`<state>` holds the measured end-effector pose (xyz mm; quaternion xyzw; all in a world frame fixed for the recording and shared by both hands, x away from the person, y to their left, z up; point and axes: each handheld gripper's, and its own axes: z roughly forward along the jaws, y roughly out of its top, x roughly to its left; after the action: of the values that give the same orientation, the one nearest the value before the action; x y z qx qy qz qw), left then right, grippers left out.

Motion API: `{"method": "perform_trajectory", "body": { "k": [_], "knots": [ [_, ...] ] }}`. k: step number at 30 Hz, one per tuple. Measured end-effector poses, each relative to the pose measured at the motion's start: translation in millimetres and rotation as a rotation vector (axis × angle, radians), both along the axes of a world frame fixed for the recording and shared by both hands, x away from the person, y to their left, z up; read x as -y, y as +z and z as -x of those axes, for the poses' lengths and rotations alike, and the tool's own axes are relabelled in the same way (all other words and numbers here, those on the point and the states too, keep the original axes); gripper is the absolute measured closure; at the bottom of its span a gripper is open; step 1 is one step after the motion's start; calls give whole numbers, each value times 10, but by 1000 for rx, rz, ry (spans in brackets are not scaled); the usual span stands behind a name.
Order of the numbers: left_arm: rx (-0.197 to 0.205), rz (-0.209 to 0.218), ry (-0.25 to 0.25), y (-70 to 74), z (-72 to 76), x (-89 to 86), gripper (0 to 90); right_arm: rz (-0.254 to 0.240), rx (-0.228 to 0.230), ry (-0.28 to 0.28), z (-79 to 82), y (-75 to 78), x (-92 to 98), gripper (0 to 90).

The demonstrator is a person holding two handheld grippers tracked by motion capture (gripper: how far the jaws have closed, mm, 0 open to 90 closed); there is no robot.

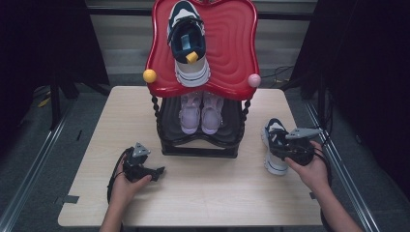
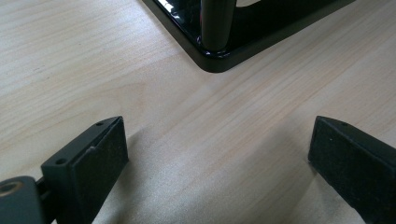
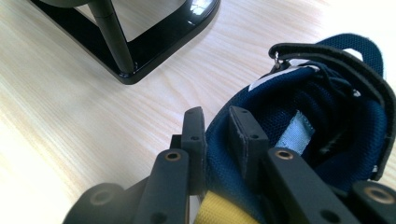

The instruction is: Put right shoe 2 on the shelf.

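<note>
So the right gripper (image 1: 286,145) sat at the right side of the high view, jaws clamped on the collar of a navy and white sneaker (image 1: 273,145) that stood on the wooden table (image 1: 203,193), just right of the black rack base (image 1: 198,151). In the right gripper view you could see it properly: the two black jaws pinched the padded navy edge of the sneaker (image 3: 327,121) between them, one jaw outside the shoe and one inside, with a bit of yellow showing at the bottom of the frame. The rack's base corner (image 3: 140,56) was in the upper left there, apart from the shoe.

The left gripper (image 1: 157,171) was in the lower left of the high view, resting low over the table in front of the rack. Its jaws stood wide apart with nothing in them; in the left gripper view there was just bare wood between the pads, and the base corner (image 2: 219,60) up at the top, not touching.

The matching sneaker (image 1: 188,41) was already on the red top shelf (image 1: 232,48), top centre of the high view, with a yellow bit in its opening. A pair of pale pink shoes (image 1: 200,113) sat side by side on the black lower shelf (image 1: 167,121). A yellow knob (image 1: 150,76) and a pink knob (image 1: 254,80) stuck out at the red shelf's front corners.
</note>
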<state>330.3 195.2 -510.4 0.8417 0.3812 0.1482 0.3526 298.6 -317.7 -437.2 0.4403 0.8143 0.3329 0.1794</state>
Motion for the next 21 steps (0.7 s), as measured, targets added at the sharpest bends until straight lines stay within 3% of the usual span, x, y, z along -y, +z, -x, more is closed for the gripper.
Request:
{"method": "perform_trajectory", "body": {
  "k": [4, 14, 18, 21],
  "knots": [
    [0, -1, 0, 0, 0, -1, 42, -17, 11, -6, 21, 3, -52, 776],
    [0, -1, 0, 0, 0, 0, 42, -65, -11, 59, 172, 27, -323, 772],
    [0, -1, 0, 0, 0, 0, 42, -90, -13, 74, 161, 12, -293, 726],
    [0, -1, 0, 0, 0, 0, 42, -72, -15, 81, 142, 37, -263, 615]
  ]
}}
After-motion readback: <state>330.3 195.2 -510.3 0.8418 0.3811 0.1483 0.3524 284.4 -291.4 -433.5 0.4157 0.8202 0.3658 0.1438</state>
